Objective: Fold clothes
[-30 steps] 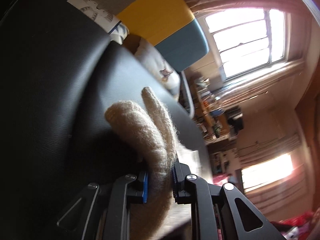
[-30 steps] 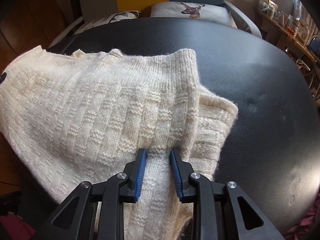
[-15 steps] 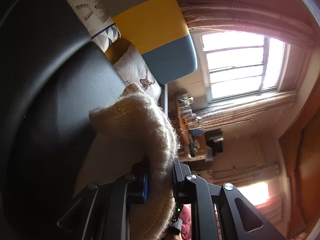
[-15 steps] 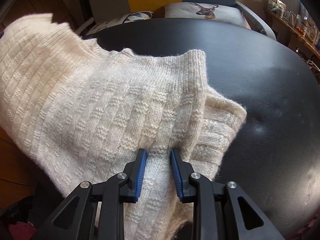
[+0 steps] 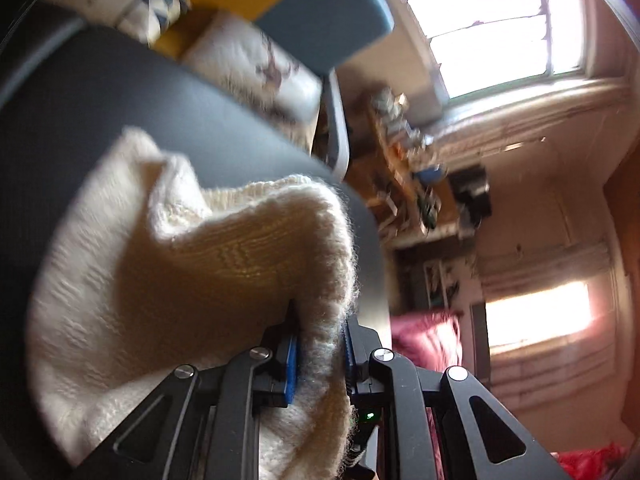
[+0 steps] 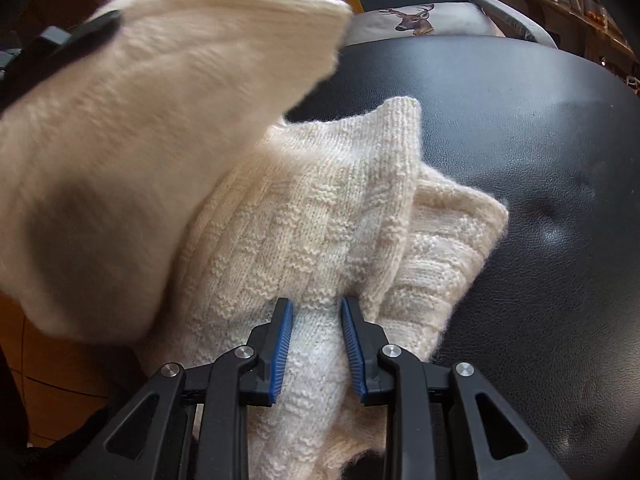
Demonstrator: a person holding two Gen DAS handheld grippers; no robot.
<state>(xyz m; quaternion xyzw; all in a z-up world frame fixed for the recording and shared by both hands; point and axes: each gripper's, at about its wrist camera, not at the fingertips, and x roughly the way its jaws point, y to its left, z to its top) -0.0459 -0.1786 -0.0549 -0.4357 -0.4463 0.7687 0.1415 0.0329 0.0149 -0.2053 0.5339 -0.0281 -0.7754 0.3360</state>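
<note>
Right gripper [image 6: 316,344] clamps the cream sweater [image 6: 304,216] at lower centre, on the black table [image 6: 520,152]. Left gripper [image 5: 320,354] pinches a sweater edge at bottom centre, its raised blurred flap filling the right view's upper left.

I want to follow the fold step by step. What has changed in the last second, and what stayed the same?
The left gripper, shut on one end of the cream sweater, has swung that end up and across over the rest of the garment, toward the right gripper. In the right wrist view the lifted flap now hangs large at the upper left. Nothing was let go. The right gripper stays clamped on its fold on the black surface.
</note>
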